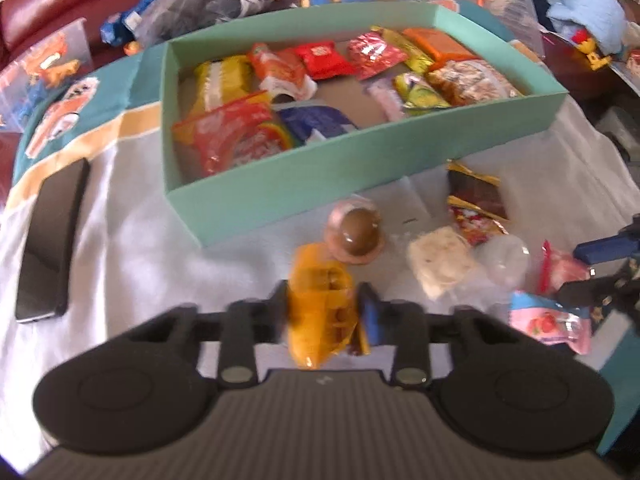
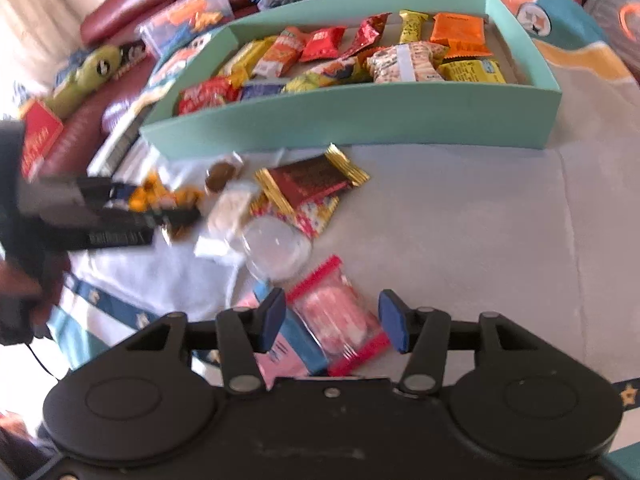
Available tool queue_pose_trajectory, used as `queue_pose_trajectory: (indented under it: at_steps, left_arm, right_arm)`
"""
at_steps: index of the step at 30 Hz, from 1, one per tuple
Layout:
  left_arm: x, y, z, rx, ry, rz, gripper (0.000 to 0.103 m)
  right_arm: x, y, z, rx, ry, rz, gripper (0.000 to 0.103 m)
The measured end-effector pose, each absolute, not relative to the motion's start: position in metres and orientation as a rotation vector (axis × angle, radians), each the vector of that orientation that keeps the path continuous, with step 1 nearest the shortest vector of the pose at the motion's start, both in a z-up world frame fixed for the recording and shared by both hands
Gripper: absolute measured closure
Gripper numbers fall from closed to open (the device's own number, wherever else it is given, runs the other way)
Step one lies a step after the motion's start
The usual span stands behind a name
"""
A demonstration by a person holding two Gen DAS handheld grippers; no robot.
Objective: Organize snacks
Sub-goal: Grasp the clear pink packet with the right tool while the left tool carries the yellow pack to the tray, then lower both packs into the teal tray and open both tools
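An amber-wrapped snack is pinched between the pads of the left gripper, held clear of the pale cloth and short of the teal box. The step in hand looks to be a carry: the packet has been picked and is yet to be dropped among the packets already inside the box. Just ahead, a brown dome-shaped sweet, a white crumbly cake and a dark gold-edged packet are left on the cloth.

Over on the right, the right gripper is spread wide, nothing held, with a red-edged pink packet lying between its fingers and a pink-and-blue packet partly beneath it. A clear round lid is seen just beyond.

Next, a lift over the near wall and a release into a bare patch of box floor would be called for.
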State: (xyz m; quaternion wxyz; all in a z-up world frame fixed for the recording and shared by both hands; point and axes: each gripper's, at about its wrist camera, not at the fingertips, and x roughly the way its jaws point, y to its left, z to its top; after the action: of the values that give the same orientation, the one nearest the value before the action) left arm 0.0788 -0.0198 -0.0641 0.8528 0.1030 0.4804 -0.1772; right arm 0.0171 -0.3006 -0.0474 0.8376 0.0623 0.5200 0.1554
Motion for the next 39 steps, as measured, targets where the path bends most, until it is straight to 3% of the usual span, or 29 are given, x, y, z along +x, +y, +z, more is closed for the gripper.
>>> queue_pose_trajectory:
  at_steps: [5, 6, 9, 20, 29, 39]
  left_arm:
    - [0.073, -0.018, -0.065, 0.205, 1.006, -0.367, 0.069]
    - [0.073, -0.019, -0.065, 0.203, 1.004, -0.364, 0.069]
    - [0.069, -0.015, -0.061, 0.174, 0.998, -0.350, 0.073]
    - [0.066, 0.005, -0.009, 0.093, 0.921, -0.372, 0.074]
    - [0.113, -0.017, 0.029, 0.079, 0.841, -0.415, 0.073]
    - [0.185, -0.062, 0.021, 0.083, 0.862, -0.447, 0.073]
  right_arm:
    - [0.001, -0.275, -0.048, -0.088, 1.051, 0.296, 0.064]
    - [0.000, -0.270, -0.049, -0.117, 1.042, 0.288, 0.075]
    - [-0.001, -0.262, -0.047, -0.133, 1.028, 0.283, 0.078]
    - [0.024, -0.307, -0.004, 0.189, 0.963, 0.249, 0.078]
    - [0.090, -0.303, 0.029, 0.260, 0.862, 0.287, 0.078]
    - [0.177, -0.288, 0.030, 0.319, 0.871, 0.307, 0.078]
